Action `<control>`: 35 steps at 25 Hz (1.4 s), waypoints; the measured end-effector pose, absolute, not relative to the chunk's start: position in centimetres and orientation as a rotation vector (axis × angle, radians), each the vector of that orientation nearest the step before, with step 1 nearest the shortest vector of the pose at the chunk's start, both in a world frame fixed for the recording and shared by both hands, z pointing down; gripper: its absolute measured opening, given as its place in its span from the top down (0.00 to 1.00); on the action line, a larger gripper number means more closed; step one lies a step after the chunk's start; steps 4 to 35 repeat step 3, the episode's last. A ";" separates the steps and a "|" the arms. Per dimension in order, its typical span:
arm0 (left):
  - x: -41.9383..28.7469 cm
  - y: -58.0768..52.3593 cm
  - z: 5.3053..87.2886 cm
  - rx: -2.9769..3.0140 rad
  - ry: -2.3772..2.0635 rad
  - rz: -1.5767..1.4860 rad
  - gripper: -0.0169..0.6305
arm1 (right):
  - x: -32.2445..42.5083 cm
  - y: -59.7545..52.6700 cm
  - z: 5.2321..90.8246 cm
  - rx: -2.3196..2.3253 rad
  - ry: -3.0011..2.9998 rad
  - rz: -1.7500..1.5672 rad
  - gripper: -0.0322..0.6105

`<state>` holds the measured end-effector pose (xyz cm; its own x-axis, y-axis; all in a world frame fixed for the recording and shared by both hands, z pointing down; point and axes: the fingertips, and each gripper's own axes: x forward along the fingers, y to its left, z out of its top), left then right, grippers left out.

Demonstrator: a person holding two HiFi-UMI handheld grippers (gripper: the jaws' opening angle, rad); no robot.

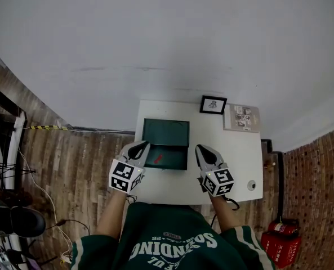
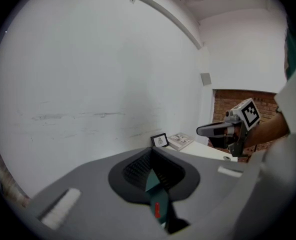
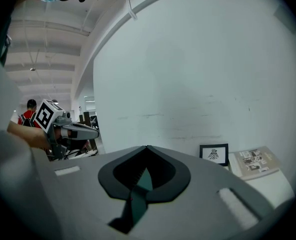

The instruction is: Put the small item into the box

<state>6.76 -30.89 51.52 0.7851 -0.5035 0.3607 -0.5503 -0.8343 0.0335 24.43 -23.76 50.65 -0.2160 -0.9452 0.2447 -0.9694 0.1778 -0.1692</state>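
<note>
White wall [image 1: 167, 38] filled most of what I could see, w/ wood-plank floor [image 1: 82, 156] below it on the left and brick-pattern floor on the right. A white table [image 1: 234, 156] stood against the wall. A person in a green top was at its near edge, one gripper in each hand.

On the table's left half sat a dark green box [image 1: 175, 163], lid open and tipped back toward the wall. The small red item [image 1: 158, 158] lay inside on the box's bottom, left of centre. It also showed in the left gripper view [image 2: 156, 210], down through the gap behind the tips.

Left gripper [image 1: 142, 145] was at the box's front-left corner. Its jaws were pressed together at the tips, nothing pinched. Right gripper [image 1: 201, 149] was just beside the box's right side over bare tabletop, jaws likewise closed tip to tip and empty. Neither touched the red item.

Toward the back right of the table lay a booklet [image 1: 244, 117], w/ a small black picture frame [image 1: 213, 104] just left of it. A little round object [image 1: 251, 185] sat near the front-right corner. A red fire extinguisher [image 1: 282, 238] stood on the floor, off to the right.
</note>
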 end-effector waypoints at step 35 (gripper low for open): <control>6.9 -31.0 51.6 2.834 -0.843 0.516 0.89 | 24.3 -24.1 50.7 1.904 -2.351 0.444 0.95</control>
